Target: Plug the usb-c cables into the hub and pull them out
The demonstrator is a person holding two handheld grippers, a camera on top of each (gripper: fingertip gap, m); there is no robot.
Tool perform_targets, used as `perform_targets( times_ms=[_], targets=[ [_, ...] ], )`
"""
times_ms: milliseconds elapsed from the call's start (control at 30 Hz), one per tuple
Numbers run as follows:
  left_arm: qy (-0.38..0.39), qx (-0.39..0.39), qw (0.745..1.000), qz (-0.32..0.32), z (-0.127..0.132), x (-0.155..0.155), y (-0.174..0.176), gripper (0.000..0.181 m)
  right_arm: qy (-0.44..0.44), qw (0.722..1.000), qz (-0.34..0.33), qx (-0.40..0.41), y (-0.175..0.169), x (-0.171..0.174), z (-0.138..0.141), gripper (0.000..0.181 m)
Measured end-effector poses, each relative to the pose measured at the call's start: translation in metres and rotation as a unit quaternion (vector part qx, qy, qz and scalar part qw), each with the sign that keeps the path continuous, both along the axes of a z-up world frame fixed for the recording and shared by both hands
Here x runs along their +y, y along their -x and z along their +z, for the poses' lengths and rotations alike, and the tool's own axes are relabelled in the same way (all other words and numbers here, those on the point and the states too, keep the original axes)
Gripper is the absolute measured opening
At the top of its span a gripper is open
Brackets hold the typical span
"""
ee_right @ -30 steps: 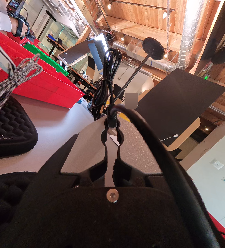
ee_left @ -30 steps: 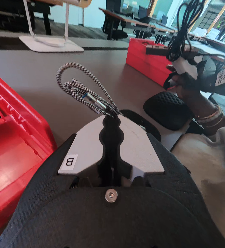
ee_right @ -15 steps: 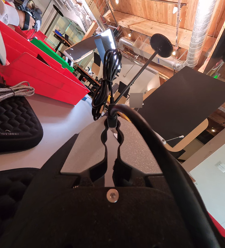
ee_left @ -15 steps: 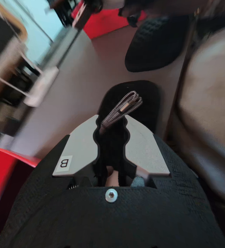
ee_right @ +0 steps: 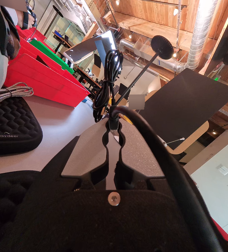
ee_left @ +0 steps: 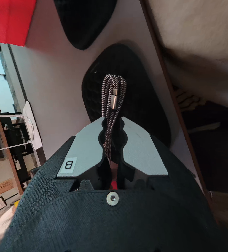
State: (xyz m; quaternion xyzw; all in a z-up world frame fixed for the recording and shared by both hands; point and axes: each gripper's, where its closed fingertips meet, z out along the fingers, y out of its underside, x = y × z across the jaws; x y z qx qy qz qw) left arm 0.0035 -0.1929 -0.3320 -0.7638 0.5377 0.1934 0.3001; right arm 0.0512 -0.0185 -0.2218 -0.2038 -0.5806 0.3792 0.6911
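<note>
While my left gripper (ee_left: pixel 112 120) clamps the bundled braided cable (ee_left: pixel 114 94) over the black pad (ee_left: pixel 144 103) at twelve o'clock, my right gripper (ee_right: pixel 113 122) pinches the black cable (ee_right: pixel 108 84). No hub shows; I judge finding it comes next.

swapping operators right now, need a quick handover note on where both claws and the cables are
Left claw: partly open, the bundled braided usb-c cable lying between its fingers, over a black padded rest; firm grip not confirmed.
Right claw: shut on the plug of the coiled black usb-c cable, held up in the air.
Red bins sit at the back of the grey table.
Done: both cables picked up, still tied in bundles.
Left: no hub in view; find it, then plug in and pull out both cables.
</note>
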Motion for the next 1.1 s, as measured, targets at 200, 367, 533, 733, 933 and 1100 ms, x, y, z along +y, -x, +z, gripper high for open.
perform_targets(
  times_ms=[200, 367, 533, 733, 933, 1100],
  targets=[
    [0.004, -0.036, 0.999, 0.008, -0.008, 0.008, 0.002, 0.009, 0.000, 1.000, 0.000, -0.001, 0.000, 0.000, 0.000, 0.006],
    [0.018, -0.081, 0.995, 0.047, -0.012, 0.016, 0.002, 0.009, -0.002, 1.000, 0.002, -0.005, 0.002, -0.001, -0.002, 0.006],
    [0.051, -0.210, 0.970, 0.113, -0.012, 0.017, 0.000, 0.009, -0.008, 1.000, 0.001, -0.008, 0.003, -0.002, -0.004, 0.006],
    [0.123, -0.359, 0.911, 0.161, -0.007, 0.013, -0.008, 0.016, -0.014, 1.000, 0.000, -0.014, 0.004, -0.002, -0.006, 0.006],
    [0.152, -0.394, 0.889, 0.180, -0.006, 0.013, -0.007, 0.013, -0.017, 1.000, -0.007, -0.019, 0.006, -0.001, -0.009, 0.006],
    [0.107, -0.303, 0.934, 0.154, -0.010, 0.018, -0.005, 0.012, -0.017, 1.000, -0.006, -0.020, 0.006, -0.001, -0.009, 0.006]
  ],
)
